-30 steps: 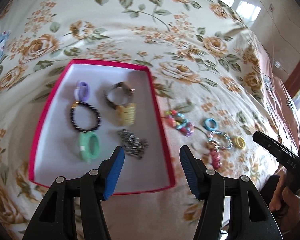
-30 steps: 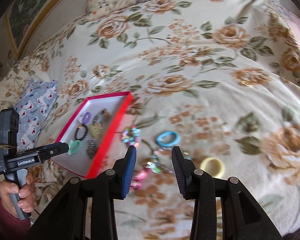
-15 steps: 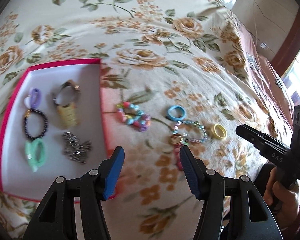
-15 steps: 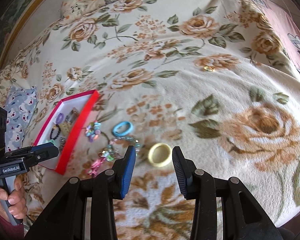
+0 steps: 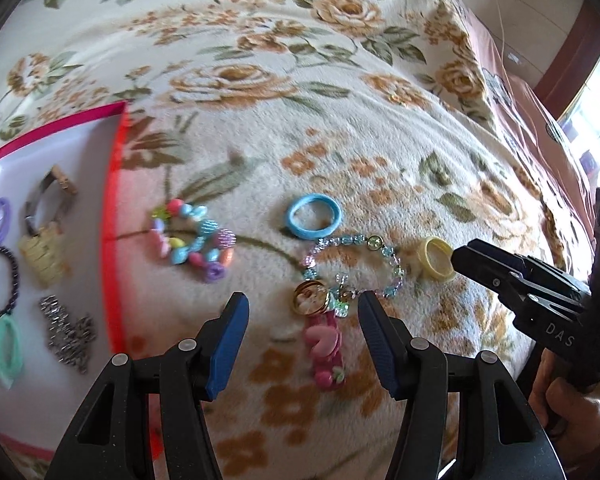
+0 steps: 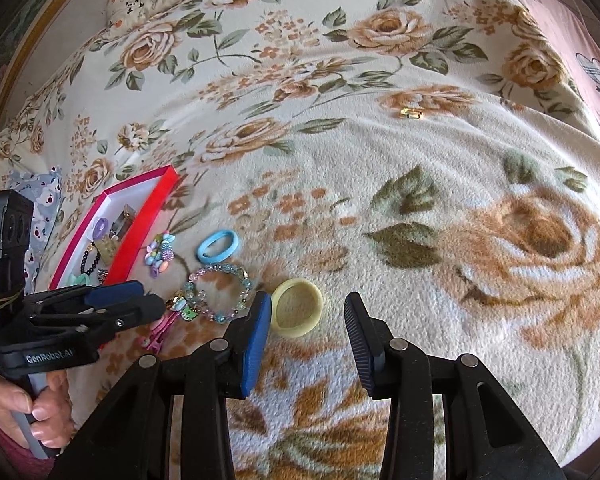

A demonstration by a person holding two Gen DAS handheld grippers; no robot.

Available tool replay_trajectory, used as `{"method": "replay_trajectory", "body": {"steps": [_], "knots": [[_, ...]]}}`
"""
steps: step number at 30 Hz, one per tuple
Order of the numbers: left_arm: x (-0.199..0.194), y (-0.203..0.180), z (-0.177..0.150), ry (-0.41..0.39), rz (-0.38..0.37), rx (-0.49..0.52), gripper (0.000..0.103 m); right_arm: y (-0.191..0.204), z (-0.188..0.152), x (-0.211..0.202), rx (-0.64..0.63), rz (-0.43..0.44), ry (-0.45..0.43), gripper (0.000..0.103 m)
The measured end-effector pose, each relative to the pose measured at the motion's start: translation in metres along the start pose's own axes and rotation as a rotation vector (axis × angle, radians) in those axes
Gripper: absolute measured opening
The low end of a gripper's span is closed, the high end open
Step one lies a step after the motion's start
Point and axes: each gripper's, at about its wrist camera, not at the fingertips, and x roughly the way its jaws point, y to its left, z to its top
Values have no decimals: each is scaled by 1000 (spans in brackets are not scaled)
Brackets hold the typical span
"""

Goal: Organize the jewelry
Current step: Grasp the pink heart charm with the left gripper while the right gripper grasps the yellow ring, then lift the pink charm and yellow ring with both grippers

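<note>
A red-rimmed white box (image 5: 114,216) lies at the left on the floral blanket and holds several pieces of jewelry. Loose on the blanket are a colourful bead bracelet (image 5: 192,240), a blue ring (image 5: 314,216), a clear bead bracelet (image 5: 354,264), a gold ring (image 5: 311,298), a pink hair clip (image 5: 325,350) and a yellow ring (image 5: 436,258). My left gripper (image 5: 302,320) is open, its fingers on either side of the gold ring and clip. My right gripper (image 6: 306,318) is open just in front of the yellow ring (image 6: 297,307), which sits by its left finger.
The box (image 6: 140,216) holds a purple ring (image 5: 0,218), a dark bead bracelet (image 5: 0,280), a green bangle (image 5: 4,350), a watch (image 5: 46,224) and a metal chain (image 5: 68,334). A small gold item (image 6: 411,113) lies far back. A patterned pillow (image 6: 40,216) lies left.
Both grippers have moved right and closer to the loose jewelry. The left one left the box and now stands over the gold ring; the right one came up to the yellow ring.
</note>
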Motion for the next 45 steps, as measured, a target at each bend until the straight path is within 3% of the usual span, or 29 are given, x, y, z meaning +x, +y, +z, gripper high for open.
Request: {"method": "replay_trajectory", "body": {"steps": [2,4,9,11,13,35,45], "knots": [[10,-1,2,10,1,4,49,0,-1,5,-1,-1,10,38],[19,-2,3,18,1,12,35,0,-2,9,-5,-3,18,37],[24,0,5,10,-15,18,21,-4,-4,14,-5,-23,25,12],[23,1,4,7,-21,15,21,-5,-4,13,-2,-28,21,4],[22,1,3,3,-19,17,21,-5,-4,10,-3,-25,17,3],[-56,14,-26,-100,-28,-5,20,42,-2,-11,-82,66,-22,3],[-68,18,-48,-89,-42,2,20,55,-10,-10,-102,90,-8,3]]}}
